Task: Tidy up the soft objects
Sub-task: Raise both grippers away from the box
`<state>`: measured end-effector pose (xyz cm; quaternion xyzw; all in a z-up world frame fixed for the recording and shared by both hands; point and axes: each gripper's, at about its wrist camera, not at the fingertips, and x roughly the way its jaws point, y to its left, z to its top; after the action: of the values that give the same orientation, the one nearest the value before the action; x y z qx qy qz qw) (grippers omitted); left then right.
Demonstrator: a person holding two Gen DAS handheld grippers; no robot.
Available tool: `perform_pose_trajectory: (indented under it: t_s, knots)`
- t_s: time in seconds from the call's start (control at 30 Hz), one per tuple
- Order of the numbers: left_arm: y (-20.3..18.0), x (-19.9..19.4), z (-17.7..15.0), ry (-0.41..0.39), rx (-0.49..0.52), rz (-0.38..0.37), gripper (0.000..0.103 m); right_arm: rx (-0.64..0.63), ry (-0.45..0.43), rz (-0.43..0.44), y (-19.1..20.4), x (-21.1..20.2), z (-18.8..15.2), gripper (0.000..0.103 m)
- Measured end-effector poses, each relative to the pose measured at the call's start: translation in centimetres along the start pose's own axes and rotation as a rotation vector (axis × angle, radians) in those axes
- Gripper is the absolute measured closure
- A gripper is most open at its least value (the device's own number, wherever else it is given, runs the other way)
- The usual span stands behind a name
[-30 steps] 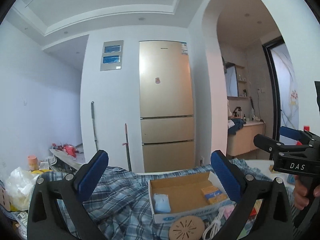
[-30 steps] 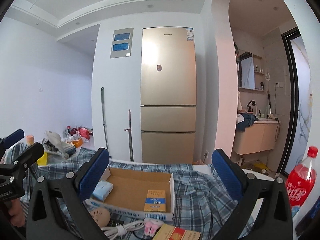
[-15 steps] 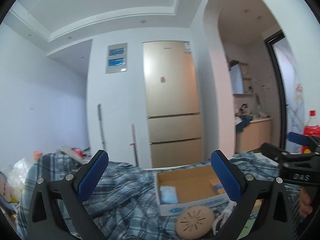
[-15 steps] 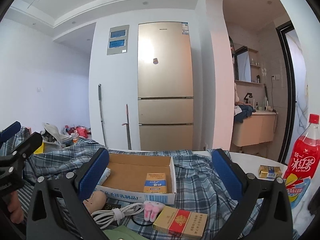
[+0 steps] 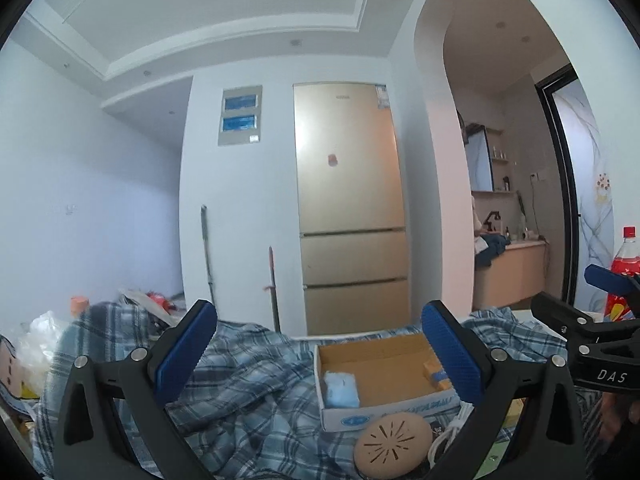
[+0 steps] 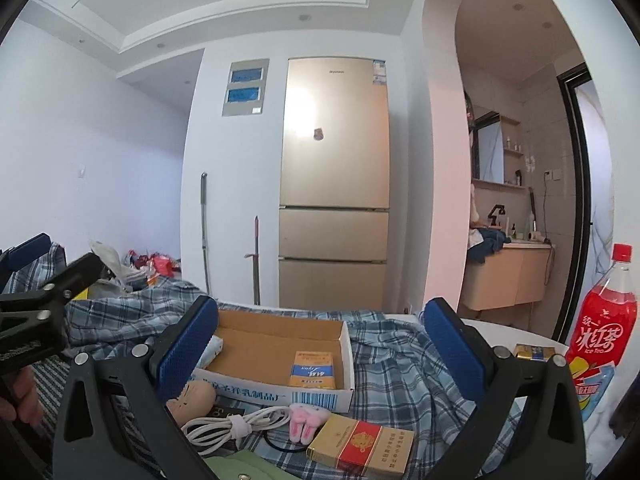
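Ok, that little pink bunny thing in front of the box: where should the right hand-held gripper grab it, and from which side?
Judging by its pose, take the pink bunny across its plump body from above. It lies flat on the plaid cloth, wedged between the white cable and the red-gold pack, just before the cardboard box. A side approach looks blocked. The right hand-held gripper is already open.

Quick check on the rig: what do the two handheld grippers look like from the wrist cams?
Both match: the left gripper and right gripper have black angular frames with silver rivets and two fingers faced with ribbed blue pads. In the left view, the right gripper's body carries white "DAS" lettering. No cables or sleeves show; only part of a hand is visible.
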<state>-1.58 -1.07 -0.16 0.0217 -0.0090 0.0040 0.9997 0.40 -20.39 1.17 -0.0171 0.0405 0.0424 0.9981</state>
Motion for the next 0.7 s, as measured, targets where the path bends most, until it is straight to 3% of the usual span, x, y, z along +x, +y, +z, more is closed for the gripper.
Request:
perform_pose_trajectory:
  t_s: [0.3,0.5,0.7]
  knots:
    - [-0.1,-0.1,0.1,0.005,-0.001,0.0,0.0,0.024,-0.023,-0.018,-0.5,-0.5,0.1,0.0]
    - [0.5,0.3,0.1,0.024,-0.034,-0.093,0.0,0.041,-0.035,0.014,-0.8,-0.8,0.2,0.001]
    - [0.7,1.1,0.3,0.054,-0.052,-0.087,0.0,0.052,0.006,0.033,-1.1,-0.1,1.4,0.007]
